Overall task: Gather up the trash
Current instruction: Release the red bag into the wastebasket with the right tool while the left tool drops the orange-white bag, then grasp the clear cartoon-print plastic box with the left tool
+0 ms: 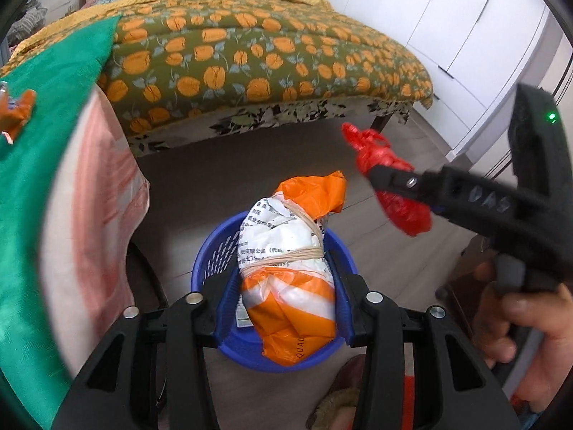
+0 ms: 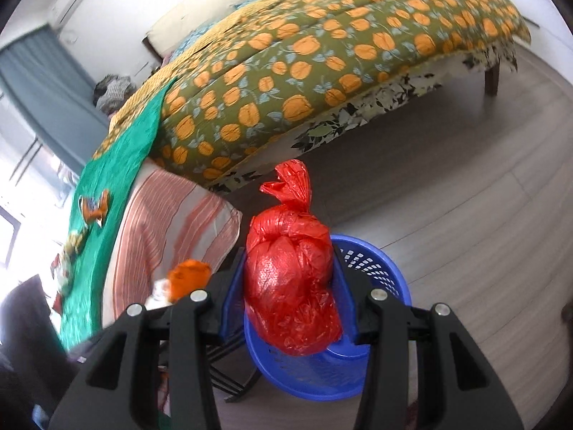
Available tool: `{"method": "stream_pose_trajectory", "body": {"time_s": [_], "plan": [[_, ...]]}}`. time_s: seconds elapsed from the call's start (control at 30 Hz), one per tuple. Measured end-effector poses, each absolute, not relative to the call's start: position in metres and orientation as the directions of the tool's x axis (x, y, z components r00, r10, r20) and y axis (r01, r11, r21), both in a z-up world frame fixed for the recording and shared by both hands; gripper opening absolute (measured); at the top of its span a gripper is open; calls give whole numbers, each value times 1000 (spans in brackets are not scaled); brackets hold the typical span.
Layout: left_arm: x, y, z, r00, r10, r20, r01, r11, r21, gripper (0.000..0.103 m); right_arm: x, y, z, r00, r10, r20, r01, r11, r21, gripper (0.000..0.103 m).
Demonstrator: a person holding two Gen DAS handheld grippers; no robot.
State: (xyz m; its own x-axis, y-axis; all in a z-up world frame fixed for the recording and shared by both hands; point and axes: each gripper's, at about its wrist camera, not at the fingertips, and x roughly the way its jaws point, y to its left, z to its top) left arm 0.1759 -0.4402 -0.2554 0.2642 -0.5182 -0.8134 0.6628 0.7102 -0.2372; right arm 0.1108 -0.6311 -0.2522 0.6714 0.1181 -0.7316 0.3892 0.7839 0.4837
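So both claws are loaded up here. The left claw (image 1: 283,308) is clamped on an orange-and-white bundle (image 1: 286,272), a plastic bag thing tied round with tan string, pads pressing it from both sides. It hangs right over the blue basket (image 1: 211,261), which sits on the grey floor (image 1: 222,165) at about 6 o'clock in the left wrist view.

The right claw (image 2: 292,301) has a knotted red bag (image 2: 290,279) squeezed between its pads, knot sticking up toward 12 o'clock. In the right wrist view the same basket (image 2: 379,272) is just behind and below the bag, around 5 o'clock. From the left camera you see that red bag (image 1: 404,211) off at 2 o'clock, with a hand (image 1: 530,340) gripping the handle at 4 o'clock.

The bed with the orange flower quilt (image 1: 250,50) fills the top, a green cloth (image 1: 43,114) drapes at 9 o'clock, and a small orange wrapper (image 1: 18,111) lies on it.
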Motion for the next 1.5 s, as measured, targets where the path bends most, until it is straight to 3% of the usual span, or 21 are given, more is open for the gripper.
{"method": "stream_pose_trajectory", "body": {"time_s": [0.07,0.1,0.13,0.4,0.53,0.77,0.97,1.27,1.5], "plan": [[181,-447,-265,258,-515,-817,659,712,-240,65,113,-639,-259,676,146,-723,396,755,523,50],[182,-448,-267,262,-517,-815,656,715,-243,74,113,-642,-262,676,158,-719,398,743,538,66],[184,-450,-268,275,-520,-809,651,720,-242,76,113,-646,-265,678,163,-716,407,728,551,73],[172,-434,-236,305,-570,-763,665,701,-259,85,101,-648,-257,686,109,-719,440,725,530,75],[155,-403,-205,336,-612,-717,678,685,-267,91,94,-626,-235,694,47,-719,424,781,459,82],[133,-327,-186,377,-601,-705,648,715,-263,95,88,-555,-194,744,-37,-667,303,908,288,83],[120,-256,-194,457,-505,-733,622,770,-142,95,84,-472,-182,788,2,-616,152,968,198,89],[116,-139,-200,521,-397,-756,553,831,-55,95,78,-359,-182,792,64,-607,-25,997,73,89],[127,-58,-197,554,-339,-760,466,883,-54,95,80,-288,-191,748,101,-656,-133,991,2,89]]}}
